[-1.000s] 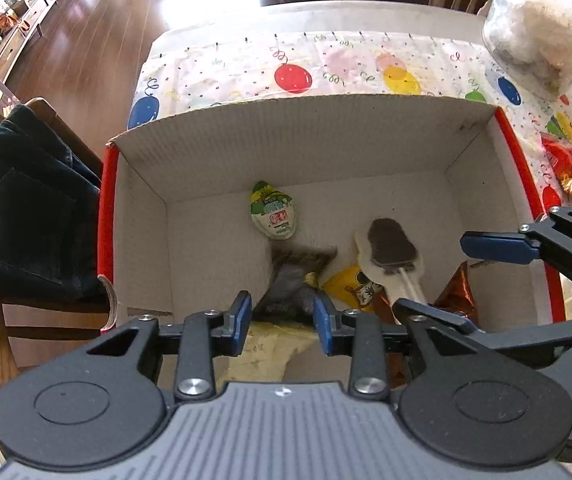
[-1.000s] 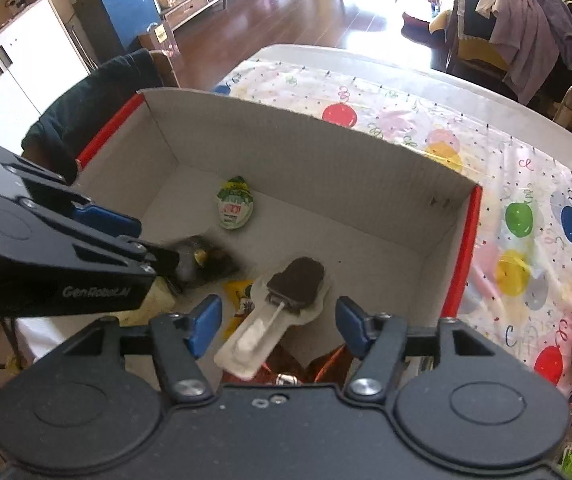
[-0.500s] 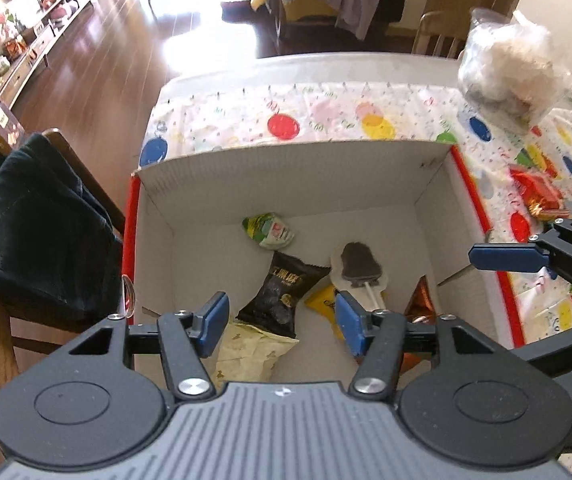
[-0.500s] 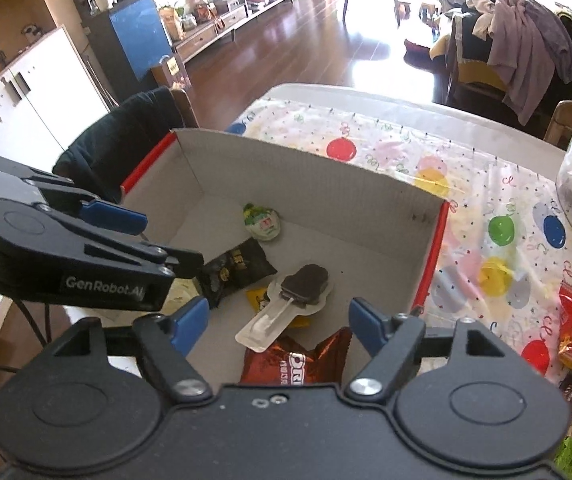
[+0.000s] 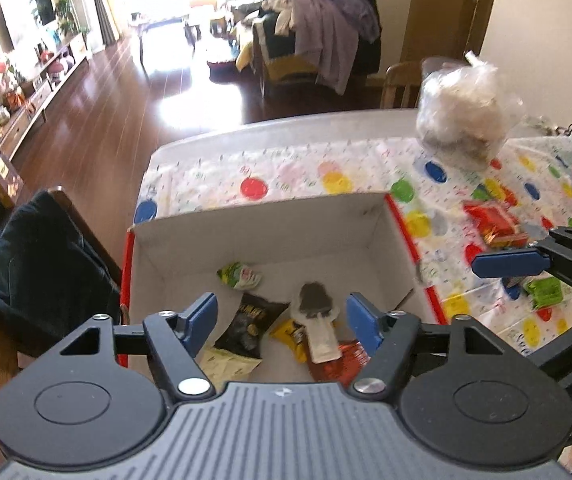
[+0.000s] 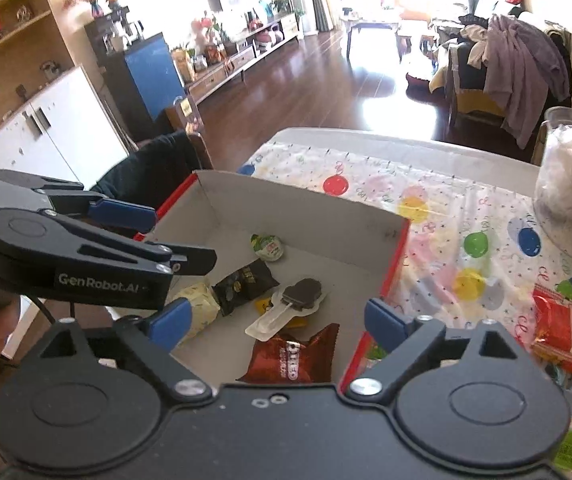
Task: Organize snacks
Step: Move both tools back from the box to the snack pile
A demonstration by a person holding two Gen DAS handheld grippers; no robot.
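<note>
Below the open left hand-held gripper (image 5: 281,322), black snack packet (image 5: 247,326) in box (image 5: 269,222)

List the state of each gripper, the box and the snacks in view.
left gripper: open, empty, above the box.
right gripper: open, empty.
cardboard box: open-topped, holding snacks.
black packet: lying flat in the box.
ice-cream-shaped snack: lying flat in the box.
red packet: on the tablecloth, outside the box.
</note>
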